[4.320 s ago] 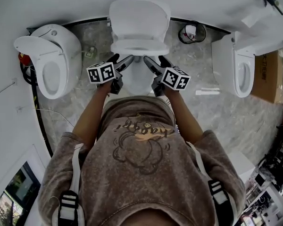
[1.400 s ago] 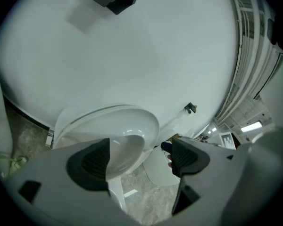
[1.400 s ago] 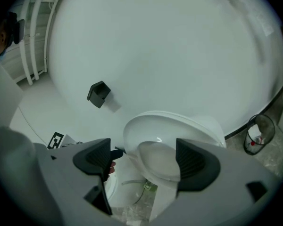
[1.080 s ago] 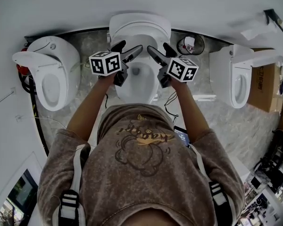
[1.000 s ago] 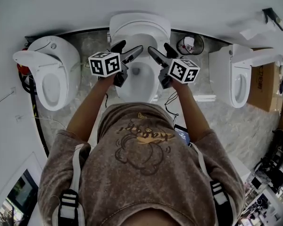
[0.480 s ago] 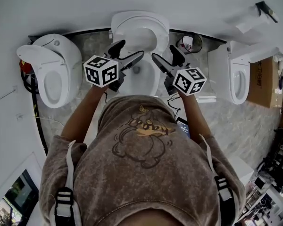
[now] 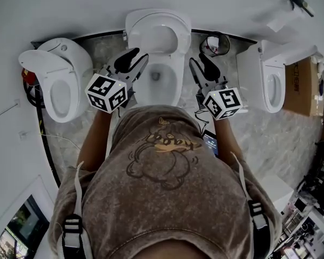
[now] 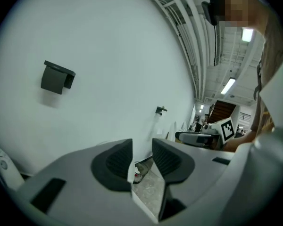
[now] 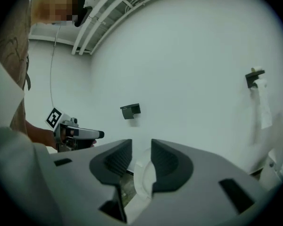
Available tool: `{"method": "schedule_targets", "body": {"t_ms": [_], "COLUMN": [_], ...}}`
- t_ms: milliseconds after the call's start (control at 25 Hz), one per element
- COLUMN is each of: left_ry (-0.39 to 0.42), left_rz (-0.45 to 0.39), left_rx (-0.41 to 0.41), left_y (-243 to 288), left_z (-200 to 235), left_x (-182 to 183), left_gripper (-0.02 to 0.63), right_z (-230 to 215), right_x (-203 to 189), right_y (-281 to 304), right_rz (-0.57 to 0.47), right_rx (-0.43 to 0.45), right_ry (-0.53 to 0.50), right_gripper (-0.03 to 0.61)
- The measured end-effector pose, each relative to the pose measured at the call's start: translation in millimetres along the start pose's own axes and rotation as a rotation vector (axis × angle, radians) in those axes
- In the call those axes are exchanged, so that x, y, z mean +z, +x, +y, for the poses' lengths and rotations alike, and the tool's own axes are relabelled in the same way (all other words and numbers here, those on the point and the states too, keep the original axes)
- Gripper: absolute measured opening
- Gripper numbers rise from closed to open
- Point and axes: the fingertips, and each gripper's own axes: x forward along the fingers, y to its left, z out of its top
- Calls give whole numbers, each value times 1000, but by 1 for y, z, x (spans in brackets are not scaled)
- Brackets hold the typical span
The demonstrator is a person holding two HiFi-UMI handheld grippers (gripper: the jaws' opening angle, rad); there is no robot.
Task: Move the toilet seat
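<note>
One white toilet seat point(image 7: 157, 19), upright.

the white upright toilet seat point(image 7: 183, 34) looks like smooth glossy plastic. the grey veined stone floor point(image 7: 100, 50) is polished. the brown cloth top point(image 7: 162, 198) is matt and fuzzy.

Mock-up bathroom inside a big industrial hall. 3 toilets point(image 7: 157, 42) in a row vs. plain white wall point(image 7: 97, 4), marble-look floor point(image 7: 259, 139). Cardboard box point(image 7: 303, 88) at edge; exposed ceiling pipes point(image 8: 186, 32) + strip light point(image 8: 228, 85) overhead.
</note>
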Motion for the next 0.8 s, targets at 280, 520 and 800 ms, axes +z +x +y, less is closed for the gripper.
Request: {"method": "schedule_targets", "body": {"t_ms": [280, 520, 800], "left_ry": [75, 105, 99], "left_rz": [-44, -73, -67], "left_rx": [58, 77, 92], "left_y": [-17, -21, -20], "left_z": [2, 3, 3], "left_x": [-8, -17, -35], "left_gripper": [11, 9, 9], "right_z": [9, 11, 8], "right_x": [-20, -34, -49], "right_y": [-13, -15, -17], "right_rz": [-8, -12, 1], "right_rx": [-54, -75, -87], "right_ry": [-11, -7, -11], "right_gripper": [2, 0, 0]}}
